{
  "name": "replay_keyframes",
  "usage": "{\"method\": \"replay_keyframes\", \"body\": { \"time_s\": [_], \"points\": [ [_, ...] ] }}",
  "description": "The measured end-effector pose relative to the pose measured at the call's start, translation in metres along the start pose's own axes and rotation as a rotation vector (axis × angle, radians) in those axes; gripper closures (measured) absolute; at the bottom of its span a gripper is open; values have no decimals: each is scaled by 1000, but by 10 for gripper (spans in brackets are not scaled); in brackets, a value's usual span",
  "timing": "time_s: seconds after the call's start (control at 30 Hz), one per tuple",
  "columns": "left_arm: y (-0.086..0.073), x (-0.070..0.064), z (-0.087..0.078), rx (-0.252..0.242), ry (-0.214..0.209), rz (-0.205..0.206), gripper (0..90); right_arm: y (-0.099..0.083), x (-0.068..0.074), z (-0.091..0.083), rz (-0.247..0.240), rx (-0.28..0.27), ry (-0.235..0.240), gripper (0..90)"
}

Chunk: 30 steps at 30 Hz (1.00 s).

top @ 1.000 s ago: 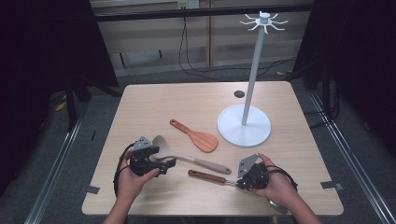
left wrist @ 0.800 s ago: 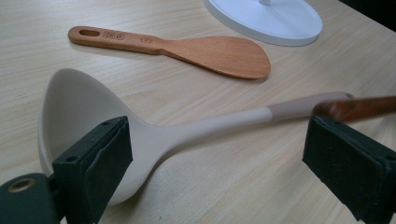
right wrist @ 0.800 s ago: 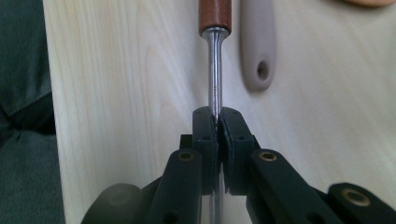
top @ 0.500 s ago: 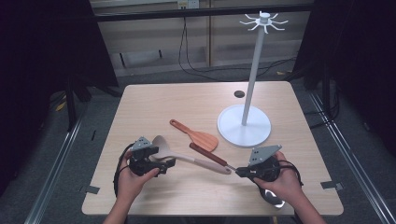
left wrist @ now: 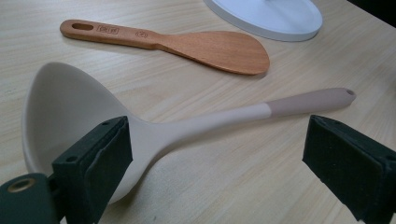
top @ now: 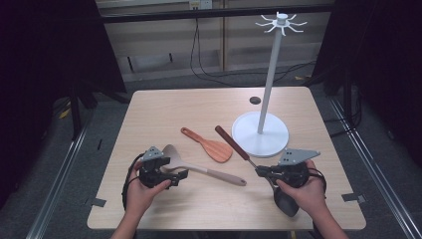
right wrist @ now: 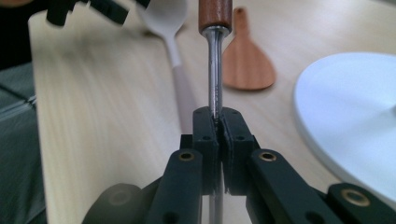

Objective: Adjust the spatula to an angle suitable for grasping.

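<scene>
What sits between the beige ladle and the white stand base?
The wooden rice paddle lies between the beige ladle and the white stand base, clear in the high view and the left gripper view.

Bright overhead light on the table [top: 199, 107], dark surroundings, blurred close-up backgrounds
</scene>
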<state>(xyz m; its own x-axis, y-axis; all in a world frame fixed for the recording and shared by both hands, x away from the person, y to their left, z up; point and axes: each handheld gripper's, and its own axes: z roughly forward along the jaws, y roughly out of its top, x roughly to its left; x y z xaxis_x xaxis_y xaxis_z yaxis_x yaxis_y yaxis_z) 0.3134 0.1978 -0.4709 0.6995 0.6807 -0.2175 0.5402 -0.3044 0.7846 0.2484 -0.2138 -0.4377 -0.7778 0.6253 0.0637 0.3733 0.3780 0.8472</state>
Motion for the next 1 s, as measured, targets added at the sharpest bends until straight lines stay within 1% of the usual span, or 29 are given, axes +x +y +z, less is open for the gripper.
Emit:
{"method": "replay_keyframes", "body": {
  "time_s": [0.07, 0.1, 0.13, 0.17, 0.2, 0.27, 0.3, 0.33, 0.37, 0.4, 0.43, 0.47, 0.5, 0.53, 0.57, 0.6, 0.63, 0.67, 0.7, 0.77, 0.8, 0.83, 0.87, 0.97, 1.0],
  "points": [
    [0, 0, 0, 2, 1, 0, 80, 0, -1, -3, 18, -32, -24, 860],
    [0, 0, 0, 3, 0, 1, 80, 0, -2, -4, 20, -37, -28, 860],
    [0, 0, 1, 1, -2, -2, 80, 0, -1, -5, 33, -50, -48, 860],
    [0, 0, 1, 2, -2, -2, 80, 0, -3, -6, 51, -73, -51, 860],
    [0, 0, 1, 2, -2, -2, 80, 0, -3, -6, 51, -73, -51, 860],
    [0, 0, 1, -1, -3, -4, 80, 0, -3, -9, 59, -88, -78, 860],
    [0, 0, 1, 2, -3, -3, 80, 0, -4, -10, 62, -119, -89, 860],
    [0, 0, 1, 2, -3, -3, 80, 0, -4, -10, 62, -119, -89, 860],
    [0, 0, 1, 1, -3, -4, 80, 2, -3, -13, 61, -136, -114, 860],
    [0, 0, 1, 2, -4, -3, 80, 2, -3, -13, 61, -136, -114, 860],
    [0, 0, 1, 2, -4, -3, 80, 2, -3, -13, 66, -148, -113, 859],
    [0, 0, 1, 0, -4, -5, 80, 3, -3, -14, 59, -160, -123, 859],
    [0, 0, 1, -3, -6, -5, 80, 4, -2, -15, 67, -180, -146, 859],
    [0, 0, 1, -3, -6, -5, 80, 4, -2, -15, 67, -180, -146, 859],
    [0, 0, 1, -2, -6, -6, 80, 6, -2, -17, 74, -206, -174, 859],
    [-1, 0, 1, 3, -7, -4, 80, 6, -2, -17, 74, -206, -174, 859],
    [-1, 0, 3, 6, -8, -5, 80, 9, -1, -18, 63, -230, -205, 860],
    [-1, 0, 3, 6, -8, -5, 80, 9, -1, -18, 63, -230, -205, 860],
    [-2, 0, 4, 8, -13, -4, 80, 12, 0, -19, 62, -261, -229, 860],
    [-2, 0, 4, 8, -16, -4, 79, 13, 1, -19, 63, -271, -237, 860],
    [-1, 0, 4, 6, -15, -1, 79, 14, 1, -20, 58, -287, -248, 860],
    [-1, 0, 4, 4, -16, -2, 79, 17, 2, -20, 59, -309, -272, 859],
    [-1, 0, 4, 3, -17, -2, 79, 17, 2, -20, 59, -309, -272, 859],
    [-1, 0, 3, 0, -12, -7, 75, 22, 4, -21, 80, -348, -312, 859],
    [-1, 1, 3, 0, -14, -7, 75, 22, 4, -21, 80, -348, -312, 859]
  ]
}}
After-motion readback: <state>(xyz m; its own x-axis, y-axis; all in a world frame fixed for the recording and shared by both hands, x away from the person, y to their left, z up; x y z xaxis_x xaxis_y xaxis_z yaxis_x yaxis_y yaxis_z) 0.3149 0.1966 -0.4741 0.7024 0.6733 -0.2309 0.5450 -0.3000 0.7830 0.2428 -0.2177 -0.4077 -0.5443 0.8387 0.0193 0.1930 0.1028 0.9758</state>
